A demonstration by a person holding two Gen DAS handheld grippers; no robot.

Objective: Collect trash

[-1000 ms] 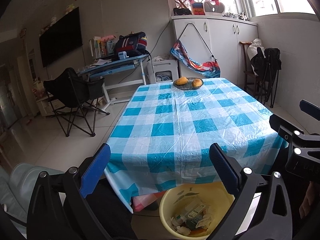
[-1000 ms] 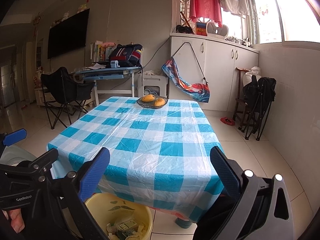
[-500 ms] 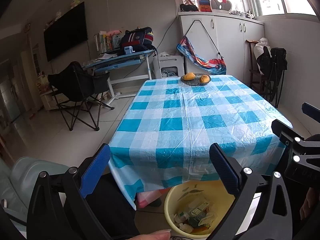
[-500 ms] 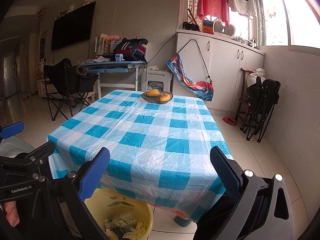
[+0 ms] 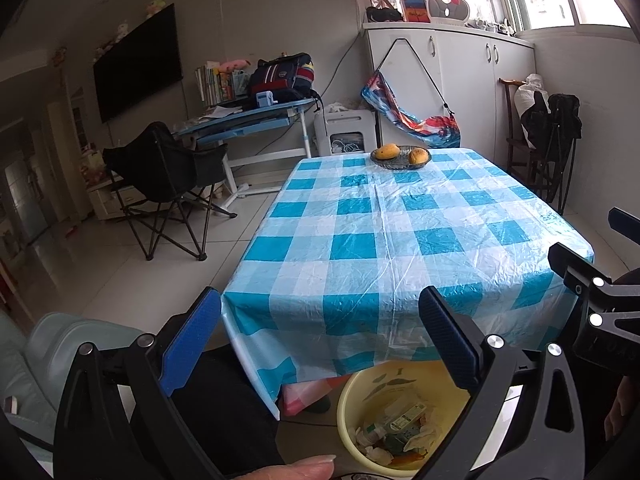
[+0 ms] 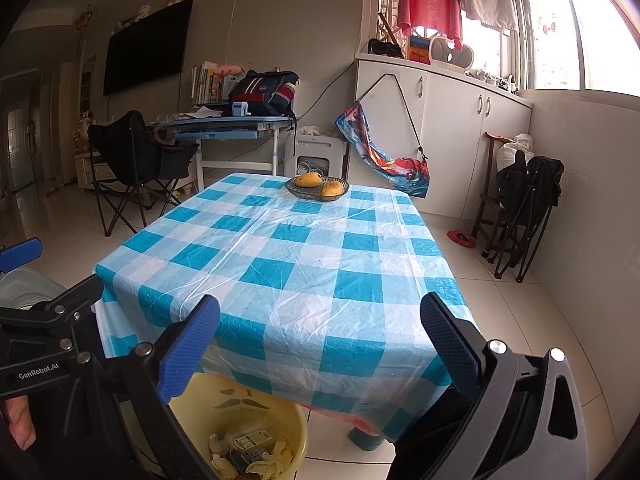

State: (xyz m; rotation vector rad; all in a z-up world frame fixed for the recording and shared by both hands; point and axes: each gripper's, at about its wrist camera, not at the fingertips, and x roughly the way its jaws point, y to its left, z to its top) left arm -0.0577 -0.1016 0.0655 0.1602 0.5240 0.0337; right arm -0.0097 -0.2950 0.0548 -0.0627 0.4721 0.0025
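A living room with a tiled floor; at centre stands a table (image 5: 400, 240) covered by a blue-and-white checked cloth. A dish of two yellow fruits (image 5: 401, 156) sits at the table's far end. On the floor under the near edge of the table stands a yellow bin (image 5: 360, 412), partly tucked beneath the overhanging cloth, holding the trash (image 5: 396, 432): crumpled wrappers and small cartons. The left claw (image 5: 320, 340) hovers above the near left corner of the table, its fingers spread wide and empty. The right claw (image 6: 320, 340) hovers to the right of it, likewise spread wide and empty. A black folding chair (image 5: 160, 176) stands on the far left.
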